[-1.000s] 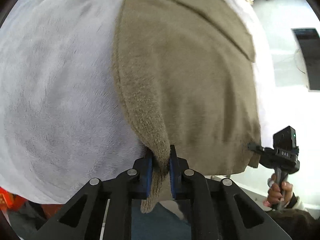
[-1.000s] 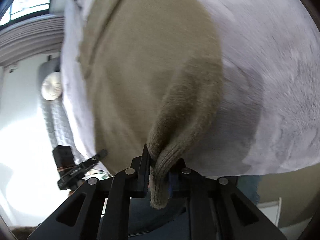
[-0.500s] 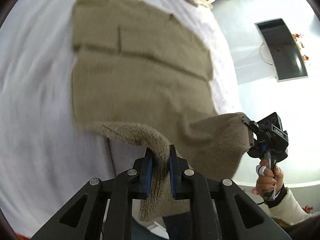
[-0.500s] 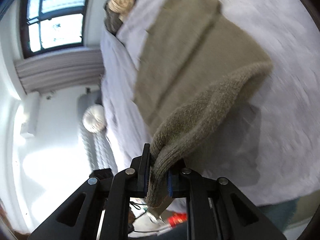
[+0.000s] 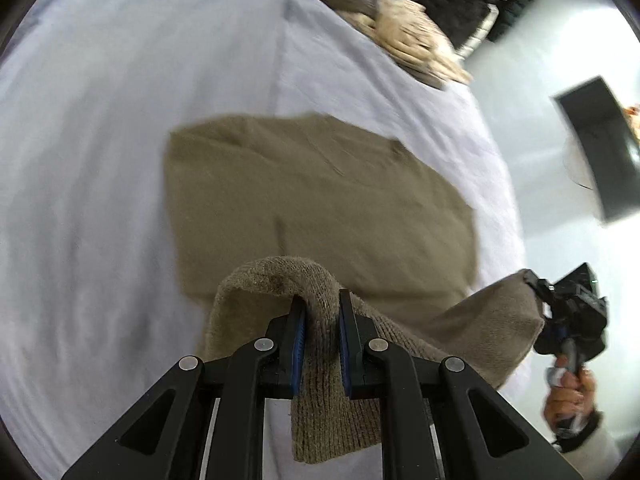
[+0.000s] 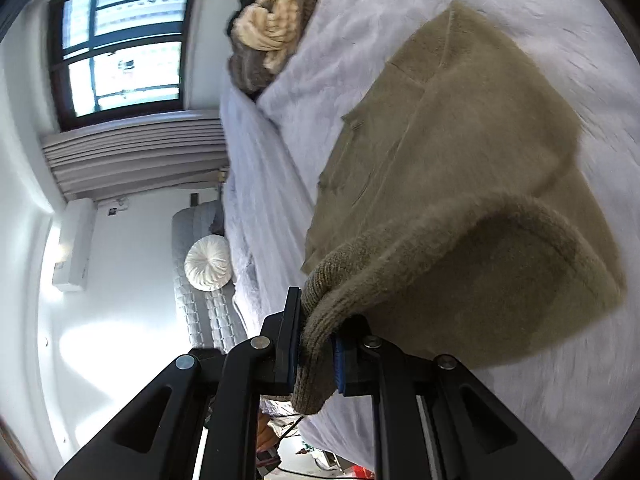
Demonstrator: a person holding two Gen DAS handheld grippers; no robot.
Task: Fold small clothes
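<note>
— Where is the olive knit sweater (image 5: 320,200) lying?
— It's resting on the white bedspread (image 5: 100,160), near hem lifted.
— And the grippers?
— The left gripper (image 5: 322,312) and right gripper (image 6: 316,320) are each pinching a hem corner.

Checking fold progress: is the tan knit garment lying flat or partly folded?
Partly folded. The left gripper and right gripper each pinch a hem corner of the tan knit garment, lifted over the part lying flat on the bed.
</note>
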